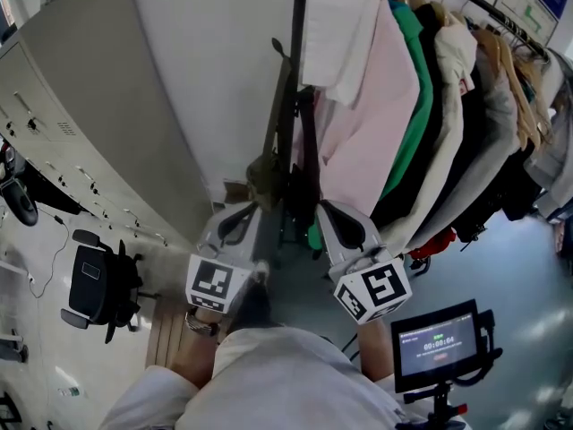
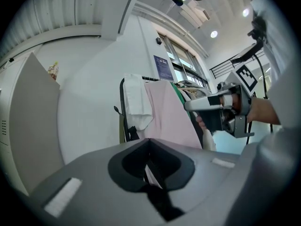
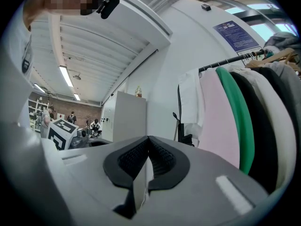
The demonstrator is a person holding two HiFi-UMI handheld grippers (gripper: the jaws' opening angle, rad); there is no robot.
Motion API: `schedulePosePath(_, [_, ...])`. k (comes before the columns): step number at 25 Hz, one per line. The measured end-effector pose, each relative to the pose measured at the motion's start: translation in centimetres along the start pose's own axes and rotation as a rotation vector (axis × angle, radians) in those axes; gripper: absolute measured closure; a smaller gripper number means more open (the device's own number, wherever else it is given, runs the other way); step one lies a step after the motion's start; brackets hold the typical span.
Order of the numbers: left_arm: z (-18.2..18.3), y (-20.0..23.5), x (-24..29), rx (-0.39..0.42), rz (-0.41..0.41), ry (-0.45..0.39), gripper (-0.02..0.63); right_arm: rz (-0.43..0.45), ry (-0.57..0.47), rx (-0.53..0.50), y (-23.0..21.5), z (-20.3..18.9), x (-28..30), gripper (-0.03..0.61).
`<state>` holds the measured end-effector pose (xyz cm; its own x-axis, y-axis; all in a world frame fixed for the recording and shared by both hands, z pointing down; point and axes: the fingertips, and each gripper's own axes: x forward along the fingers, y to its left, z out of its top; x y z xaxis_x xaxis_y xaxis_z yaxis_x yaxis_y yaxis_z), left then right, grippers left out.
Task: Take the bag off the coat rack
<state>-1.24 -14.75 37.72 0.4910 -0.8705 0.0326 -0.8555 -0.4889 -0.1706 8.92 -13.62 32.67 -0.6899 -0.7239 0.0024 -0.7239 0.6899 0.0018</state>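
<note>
Not started: the bag (image 1: 265, 176) hangs on the coat rack (image 1: 299, 25) at 12 o'clock. Left gripper (image 1: 240, 219) and right gripper (image 1: 346, 227) are fully closed and empty.

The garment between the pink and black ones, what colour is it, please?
That hanging garment is green, clearest in the right gripper view.

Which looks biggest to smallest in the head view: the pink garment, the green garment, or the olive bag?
1. pink garment, largest by far
2. green garment, only a narrow strip showing
3. olive bag, smallest
</note>
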Motion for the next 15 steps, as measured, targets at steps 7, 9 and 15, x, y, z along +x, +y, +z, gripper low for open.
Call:
schedulePosePath(7, [-0.8,3.8,5.0,-0.017,-0.01,-0.009,0.614,-0.014,0.004,0.018,-2.8,-0.1,4.9,0.577])
schedulePosePath(9, [-1.0,5.2,6.3,-0.029,-0.007,-0.013,0.614,-0.019,0.014,0.029,-3.7,-0.3,6.6,0.577])
schedulePosePath(15, [-0.4,10.1,11.4,-0.03,-0.006,-0.041,0.614,-0.066,0.034,0.031,-6.4,-0.1,12.0,0.577])
